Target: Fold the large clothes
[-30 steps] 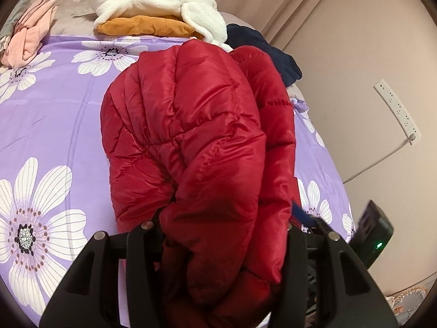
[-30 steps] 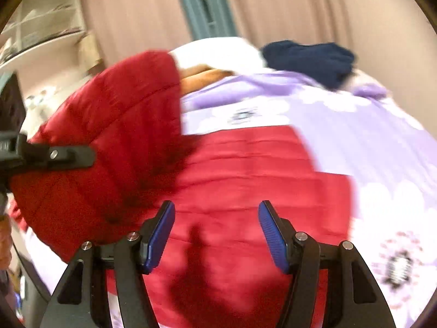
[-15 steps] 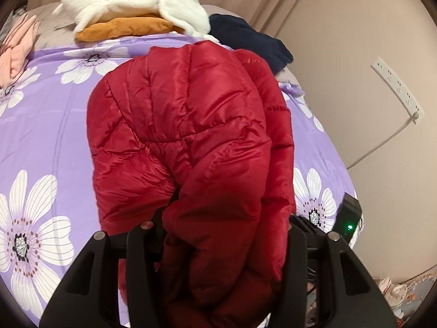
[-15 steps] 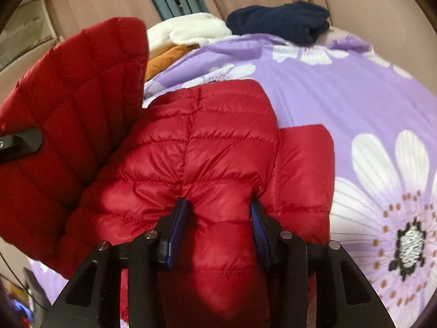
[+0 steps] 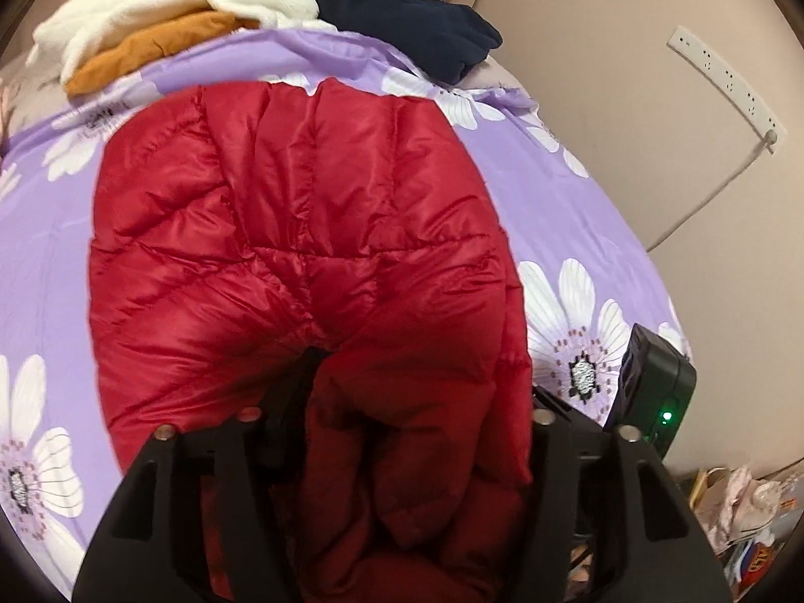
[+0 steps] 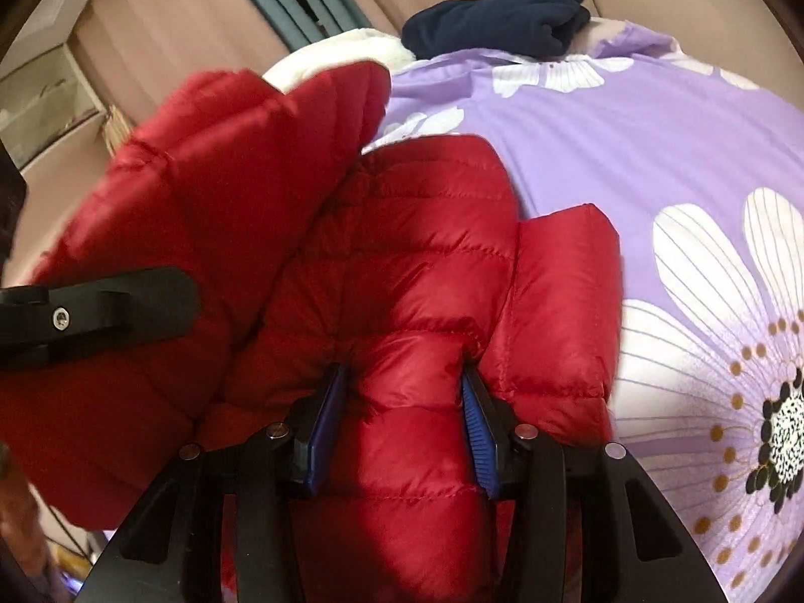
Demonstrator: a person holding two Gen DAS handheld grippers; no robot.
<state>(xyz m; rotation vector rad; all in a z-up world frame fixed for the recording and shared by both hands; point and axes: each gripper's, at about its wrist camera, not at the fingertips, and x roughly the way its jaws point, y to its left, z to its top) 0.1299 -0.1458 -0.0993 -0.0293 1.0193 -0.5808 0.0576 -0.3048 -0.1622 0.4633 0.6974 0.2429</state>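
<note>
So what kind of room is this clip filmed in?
Most likely a bedroom: a bed with a purple flowered sheet, curtains behind it, and folded clothes piled at its far end.

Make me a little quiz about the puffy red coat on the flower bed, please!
1. True or false: the right tool is pinching the red coat.
2. What colour is the folded garment beside the white fleece? A) navy B) green C) pink
3. Fill in: the bedsheet is purple with big white ____.

Key: 1 true; 2 A; 3 flowers.
</note>
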